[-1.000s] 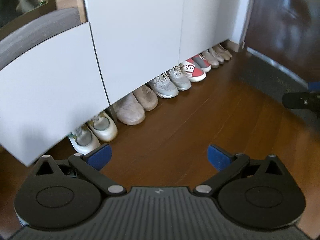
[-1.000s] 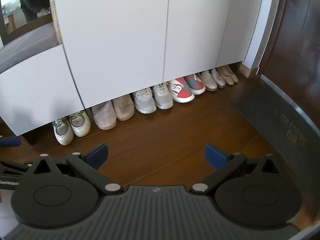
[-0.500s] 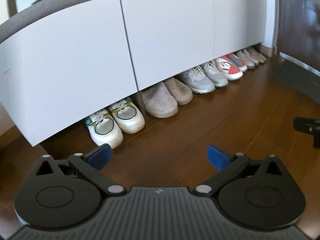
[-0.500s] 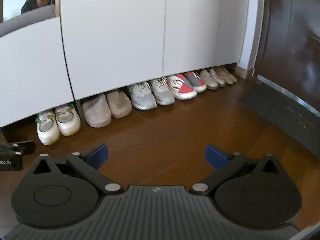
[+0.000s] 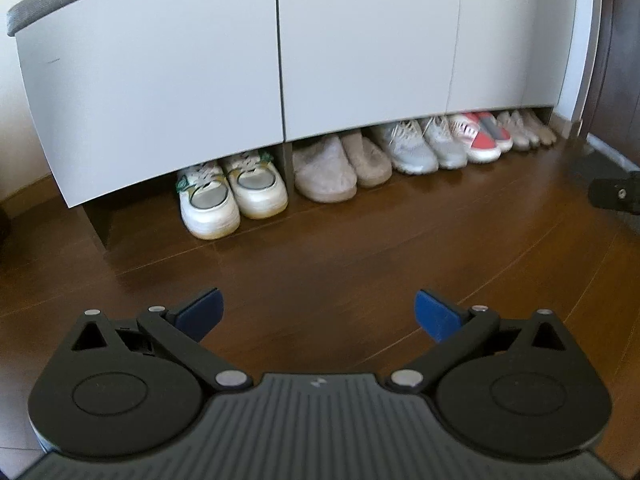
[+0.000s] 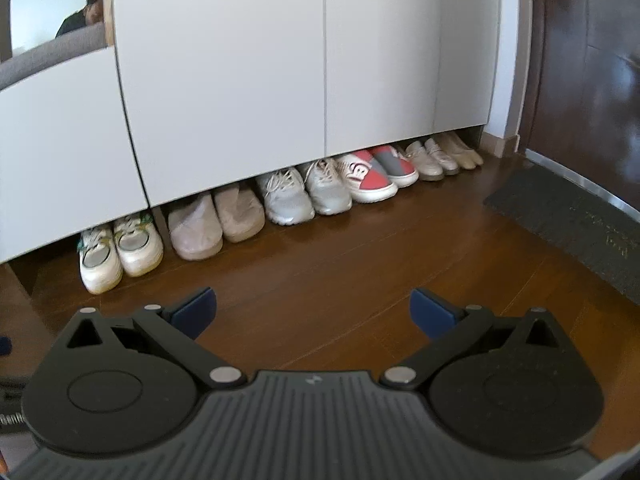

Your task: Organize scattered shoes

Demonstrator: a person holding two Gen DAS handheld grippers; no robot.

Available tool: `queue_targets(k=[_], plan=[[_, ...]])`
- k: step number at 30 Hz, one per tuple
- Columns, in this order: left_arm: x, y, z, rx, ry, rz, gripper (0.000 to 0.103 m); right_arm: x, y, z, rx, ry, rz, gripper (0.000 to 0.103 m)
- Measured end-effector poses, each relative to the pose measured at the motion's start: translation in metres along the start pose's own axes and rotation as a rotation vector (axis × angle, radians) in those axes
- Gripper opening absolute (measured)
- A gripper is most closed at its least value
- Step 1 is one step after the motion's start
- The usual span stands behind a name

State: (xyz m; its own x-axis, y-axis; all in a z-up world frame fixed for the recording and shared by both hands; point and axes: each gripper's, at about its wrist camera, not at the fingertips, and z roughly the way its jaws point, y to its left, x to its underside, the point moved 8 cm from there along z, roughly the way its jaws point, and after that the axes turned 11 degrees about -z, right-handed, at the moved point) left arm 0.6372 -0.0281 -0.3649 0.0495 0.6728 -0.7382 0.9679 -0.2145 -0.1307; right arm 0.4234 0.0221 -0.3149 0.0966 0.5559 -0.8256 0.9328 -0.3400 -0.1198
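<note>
A row of shoes stands toe-out under a white cabinet (image 5: 360, 48) (image 6: 280, 72). From the left: white sneakers with green trim (image 5: 230, 190) (image 6: 120, 250), beige slippers (image 5: 340, 168) (image 6: 216, 218), grey lace-up sneakers (image 5: 424, 146) (image 6: 304, 194), red and grey slip-ons (image 5: 478, 138) (image 6: 374, 174), beige loafers (image 5: 528, 134) (image 6: 440, 156). My left gripper (image 5: 319, 314) is open above the bare floor, well short of the white sneakers. My right gripper (image 6: 313, 310) is open too, empty, back from the row.
A dark wooden floor (image 5: 360, 264) lies in front of the cabinet. A dark doormat (image 6: 572, 224) lies at the right by a brown door (image 6: 592, 60). The other gripper's black tip (image 5: 616, 196) shows at the right edge.
The left gripper has swung left and lowered, so the cabinet now faces it squarely. The right view has shifted little. Both stay open and empty.
</note>
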Motion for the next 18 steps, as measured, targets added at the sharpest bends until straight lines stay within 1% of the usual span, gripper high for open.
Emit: queue_targets(k=[3, 6, 11, 13, 16, 18], plan=[[-0.001, -0.009, -0.010, 0.025, -0.038, 0.028, 0.103, 0.000, -0.010, -0.006, 0.009, -0.025, 0.018, 0.102], [-0.004, -0.014, -0.021, 0.052, -0.069, 0.045, 0.103, 0.002, -0.018, -0.013, 0.011, -0.033, 0.033, 0.102], [-0.007, -0.013, -0.036, 0.074, -0.092, 0.017, 0.103, 0.010, -0.026, -0.018, 0.016, -0.008, 0.073, 0.102], [-0.008, -0.009, -0.038, 0.064, -0.089, 0.015, 0.103, 0.010, -0.025, -0.020, 0.010, -0.009, 0.066, 0.102], [-0.008, 0.009, -0.044, 0.034, -0.096, -0.015, 0.103, 0.008, -0.017, -0.023, -0.007, -0.013, 0.055, 0.102], [-0.006, 0.019, -0.043, 0.012, -0.083, -0.019, 0.103, 0.008, -0.010, -0.021, -0.024, -0.006, 0.050, 0.102]])
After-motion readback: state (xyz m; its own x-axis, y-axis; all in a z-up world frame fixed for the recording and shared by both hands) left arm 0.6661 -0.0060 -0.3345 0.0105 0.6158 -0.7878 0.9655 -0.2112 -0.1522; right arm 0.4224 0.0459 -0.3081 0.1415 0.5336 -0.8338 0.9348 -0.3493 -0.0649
